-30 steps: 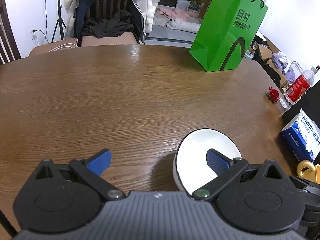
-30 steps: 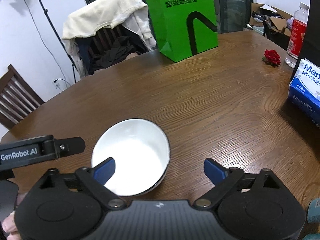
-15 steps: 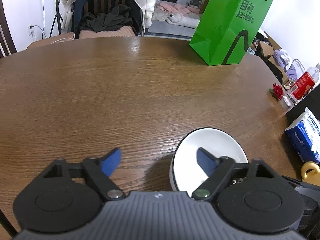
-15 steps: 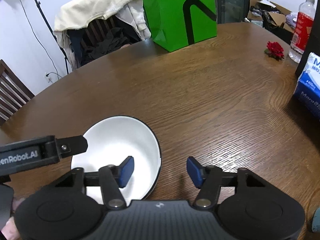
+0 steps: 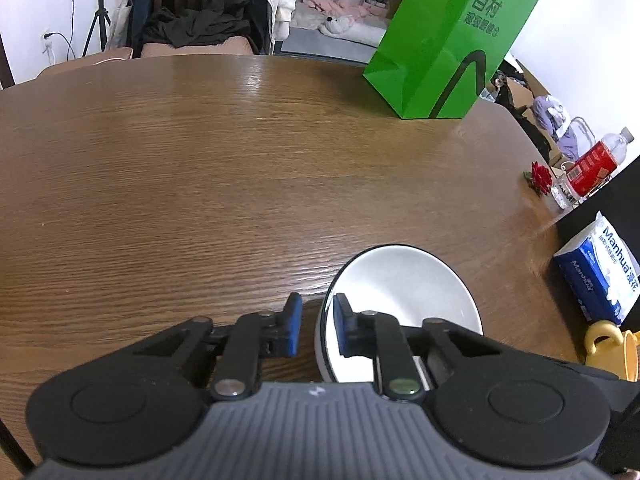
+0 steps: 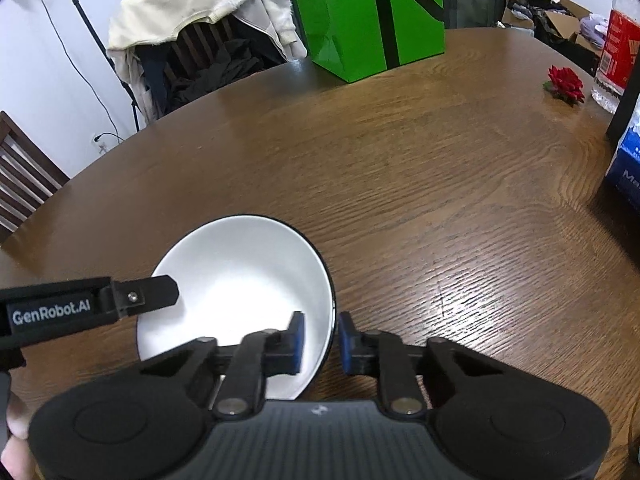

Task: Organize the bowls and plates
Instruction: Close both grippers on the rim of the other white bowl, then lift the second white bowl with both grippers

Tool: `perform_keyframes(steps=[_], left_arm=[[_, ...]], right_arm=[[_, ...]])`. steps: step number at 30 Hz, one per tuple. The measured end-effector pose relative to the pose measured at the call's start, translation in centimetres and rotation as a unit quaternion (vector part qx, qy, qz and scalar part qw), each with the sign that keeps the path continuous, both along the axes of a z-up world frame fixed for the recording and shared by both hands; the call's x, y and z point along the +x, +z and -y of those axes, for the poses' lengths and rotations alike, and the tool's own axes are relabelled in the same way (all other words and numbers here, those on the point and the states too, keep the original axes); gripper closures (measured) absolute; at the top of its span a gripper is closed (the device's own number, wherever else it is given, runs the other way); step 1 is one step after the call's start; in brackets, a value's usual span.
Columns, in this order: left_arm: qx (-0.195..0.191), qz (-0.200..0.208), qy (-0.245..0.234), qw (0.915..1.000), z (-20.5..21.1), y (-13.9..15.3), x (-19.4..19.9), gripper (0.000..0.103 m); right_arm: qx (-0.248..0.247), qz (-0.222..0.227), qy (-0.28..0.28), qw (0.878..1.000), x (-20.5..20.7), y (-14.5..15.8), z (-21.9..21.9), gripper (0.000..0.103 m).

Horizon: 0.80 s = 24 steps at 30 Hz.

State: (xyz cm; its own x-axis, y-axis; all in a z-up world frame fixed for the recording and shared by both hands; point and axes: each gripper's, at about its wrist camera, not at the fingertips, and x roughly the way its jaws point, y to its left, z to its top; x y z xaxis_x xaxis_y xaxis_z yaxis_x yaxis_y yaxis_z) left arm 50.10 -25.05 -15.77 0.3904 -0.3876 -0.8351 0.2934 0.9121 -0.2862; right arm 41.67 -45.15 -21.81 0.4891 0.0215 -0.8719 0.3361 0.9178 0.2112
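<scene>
One white bowl (image 5: 404, 292) with a thin dark rim sits on the brown wooden table (image 5: 200, 180), near its front edge. My left gripper (image 5: 318, 328) straddles the bowl's left rim, one blue pad outside and one inside. Its jaws are closing on the wall, and they look pressed against it. My right gripper (image 6: 322, 340) straddles the right rim of the same bowl (image 6: 240, 280), its jaws closing with the wall pinched between the pads. A black finger (image 6: 152, 298) of the left gripper reaches over the bowl's left side in the right wrist view.
A green paper bag (image 5: 452, 40) stands at the table's far side. Along the right edge are a blue tissue pack (image 5: 600, 276), a yellow mug (image 5: 616, 348), a red-labelled bottle (image 5: 592, 164) and a red flower (image 5: 540, 176). A chair draped with clothes (image 6: 200, 40) stands behind the table.
Both grippers went from wide open to nearly shut, their pads coming together on opposite rims of the bowl. Both also sank a little toward the bowl.
</scene>
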Motion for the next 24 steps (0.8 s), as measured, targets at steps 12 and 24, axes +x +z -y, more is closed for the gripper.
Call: perform_keyframes(steps=[12,24], left_arm=[[0.008,0.006,-0.011,0.9999,0.48,-0.12,-0.31,0.094],[0.02,0.016,-0.012,0.9996,0.84,0.1,-0.84,0.095]], right_arm=[[0.009,0.006,-0.005,1.0,-0.34,0.04,0.12,0.093],[0.01,0.007,-0.008,1.0,-0.47,0.15,0.01,0.094]])
